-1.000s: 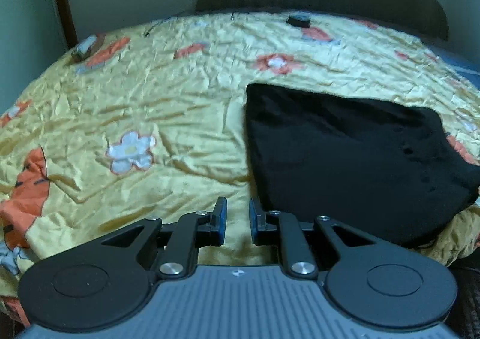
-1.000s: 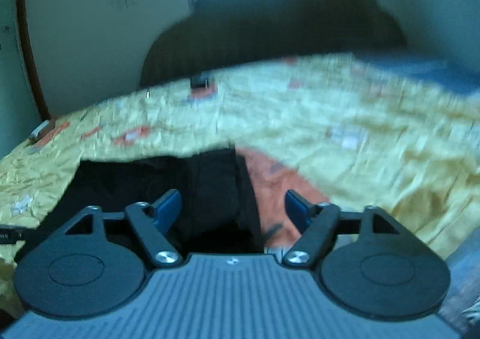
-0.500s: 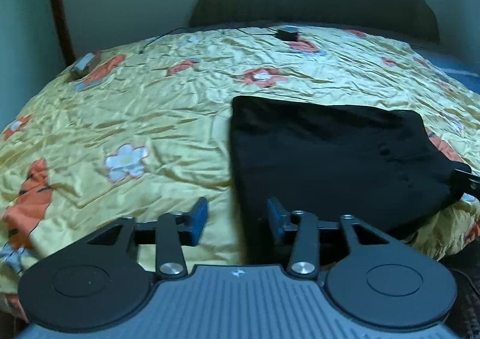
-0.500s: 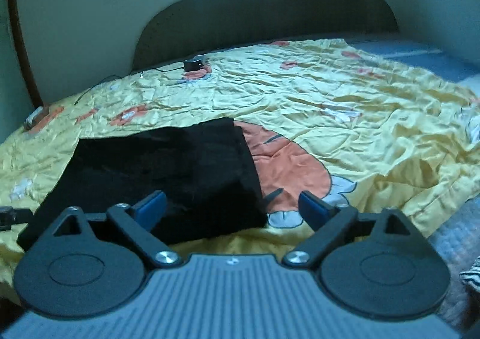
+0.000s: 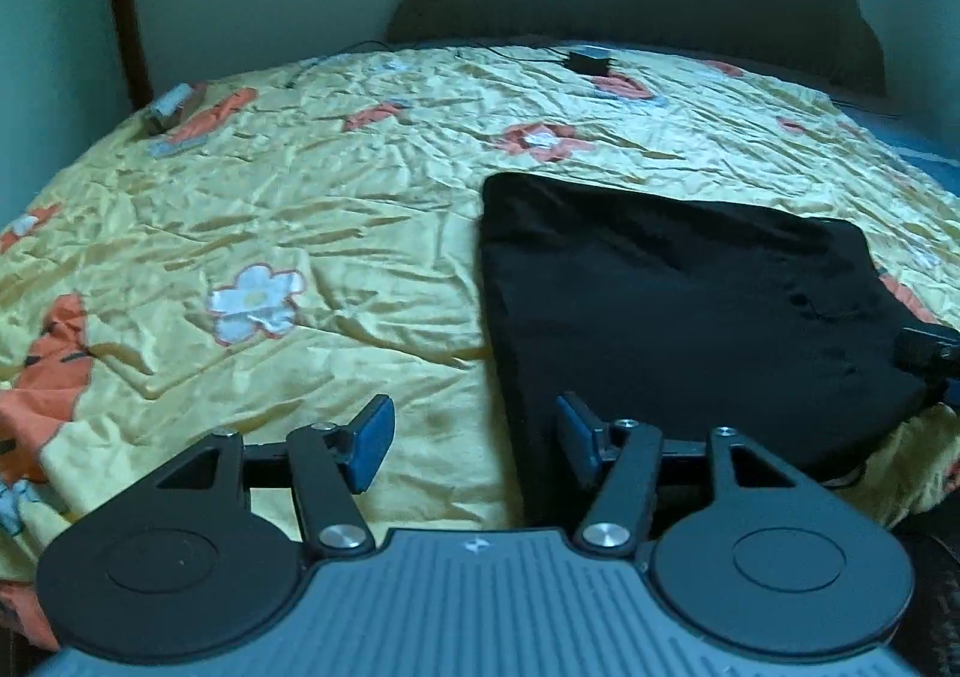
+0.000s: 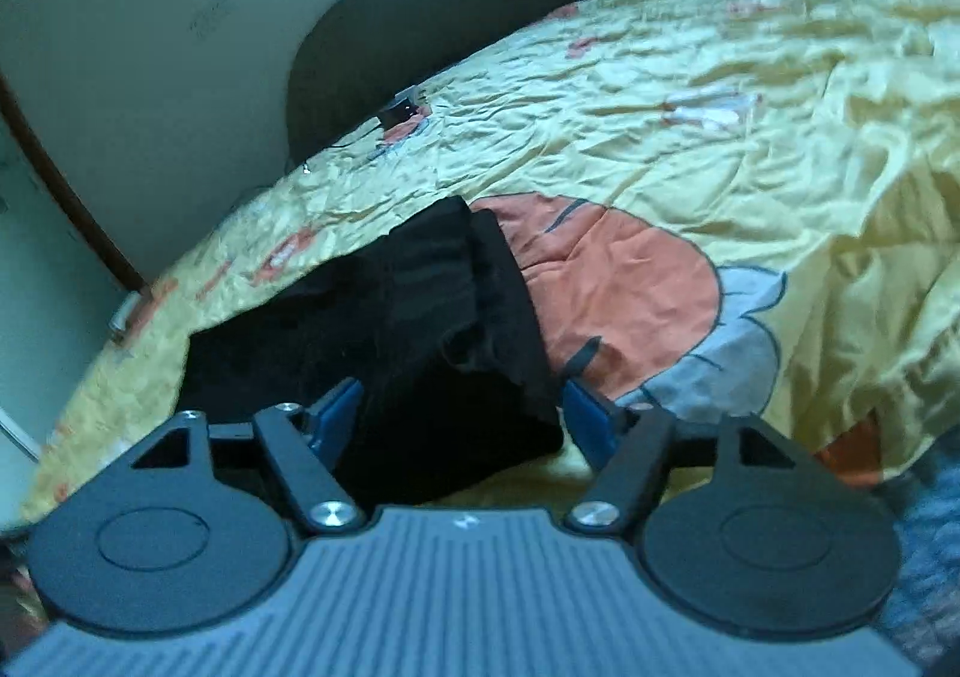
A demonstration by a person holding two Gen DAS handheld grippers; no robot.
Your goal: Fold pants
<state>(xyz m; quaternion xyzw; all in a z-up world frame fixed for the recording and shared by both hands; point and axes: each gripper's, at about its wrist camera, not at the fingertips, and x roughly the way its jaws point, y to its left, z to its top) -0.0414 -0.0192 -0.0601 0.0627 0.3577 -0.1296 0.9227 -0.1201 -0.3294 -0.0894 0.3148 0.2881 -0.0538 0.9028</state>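
On yellow bedspread: black pants, folded; my left gripper widened, right gripper spread, now straddling their corner.

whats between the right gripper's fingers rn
In the right wrist view, the near right corner of the folded black pants lies between the open right gripper fingers, on the yellow bedspread.

Black pants, folded flat rectangle, on yellow bedspread

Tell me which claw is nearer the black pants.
Right. The right claw is open with the pants' near corner between its fingers; the left claw is open, straddling their left edge.
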